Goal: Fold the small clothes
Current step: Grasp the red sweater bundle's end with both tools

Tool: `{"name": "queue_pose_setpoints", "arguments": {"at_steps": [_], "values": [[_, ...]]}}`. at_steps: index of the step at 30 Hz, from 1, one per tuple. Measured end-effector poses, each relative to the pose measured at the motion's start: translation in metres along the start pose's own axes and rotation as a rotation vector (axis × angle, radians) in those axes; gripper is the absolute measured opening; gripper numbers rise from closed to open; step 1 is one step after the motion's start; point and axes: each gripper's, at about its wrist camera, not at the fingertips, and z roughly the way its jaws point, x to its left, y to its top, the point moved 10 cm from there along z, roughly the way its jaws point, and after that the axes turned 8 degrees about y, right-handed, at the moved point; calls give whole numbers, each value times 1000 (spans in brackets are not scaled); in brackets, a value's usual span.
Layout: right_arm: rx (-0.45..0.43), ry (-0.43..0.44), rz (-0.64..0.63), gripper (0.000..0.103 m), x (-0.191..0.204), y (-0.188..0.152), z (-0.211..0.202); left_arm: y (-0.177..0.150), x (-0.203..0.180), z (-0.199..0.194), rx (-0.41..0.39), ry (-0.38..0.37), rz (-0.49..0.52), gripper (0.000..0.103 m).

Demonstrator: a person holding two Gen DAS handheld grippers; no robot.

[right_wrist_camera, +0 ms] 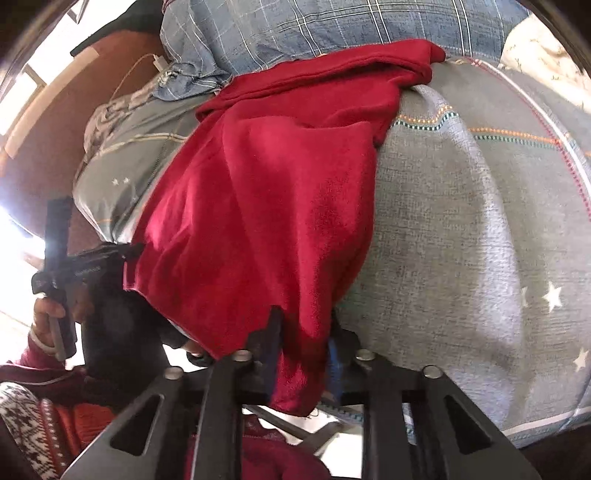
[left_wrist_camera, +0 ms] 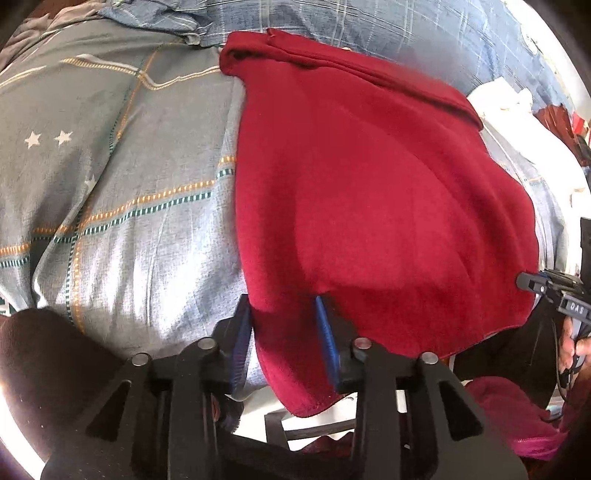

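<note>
A dark red fleece garment [left_wrist_camera: 369, 184] lies spread on the grey patterned bedcover [left_wrist_camera: 129, 184], its near edge hanging over the bed's front edge. My left gripper [left_wrist_camera: 283, 314] has its blue-padded fingers either side of the garment's near left corner, a wide gap between them. In the right wrist view the same garment [right_wrist_camera: 258, 203] hangs between the fingers of my right gripper [right_wrist_camera: 304, 328], at its near right corner. The right gripper also shows at the far right of the left wrist view [left_wrist_camera: 546, 288], at the garment's edge. The left gripper shows in the right wrist view [right_wrist_camera: 92, 262].
A blue checked pillow or quilt [right_wrist_camera: 332, 29] lies at the back of the bed. White cloth [left_wrist_camera: 506, 99] sits at the far right. A wooden headboard or wall [right_wrist_camera: 55, 110] is on the left. The person's patterned sweater [right_wrist_camera: 37, 424] is below.
</note>
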Motion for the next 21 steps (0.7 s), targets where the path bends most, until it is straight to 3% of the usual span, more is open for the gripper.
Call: {"name": "queue_pose_setpoints", "arguments": {"at_steps": [1, 6, 11, 14, 16, 17, 20, 21], "values": [[-2, 3, -6, 17, 2, 1, -1, 0, -1, -2, 8, -15, 7, 5], [-39, 110, -98, 12, 38, 7, -22, 6, 8, -31, -31, -58, 13, 4], [20, 101, -97, 12, 28, -2, -7, 9, 21, -38, -44, -56, -15, 4], [69, 104, -41, 19, 15, -7, 7, 6, 15, -27, -16, -59, -12, 4], [70, 130, -17, 43, 14, -6, 9, 4, 11, -23, -7, -54, 5, 4], [71, 144, -9, 46, 14, -7, 11, 3, 8, -20, 1, -55, 8, 4], [87, 144, -24, 45, 18, -10, 18, 3, 1, -10, 26, -65, 3, 11], [88, 142, -39, 42, 20, -11, 19, 3, -1, -7, 35, -71, 2, 20]]}}
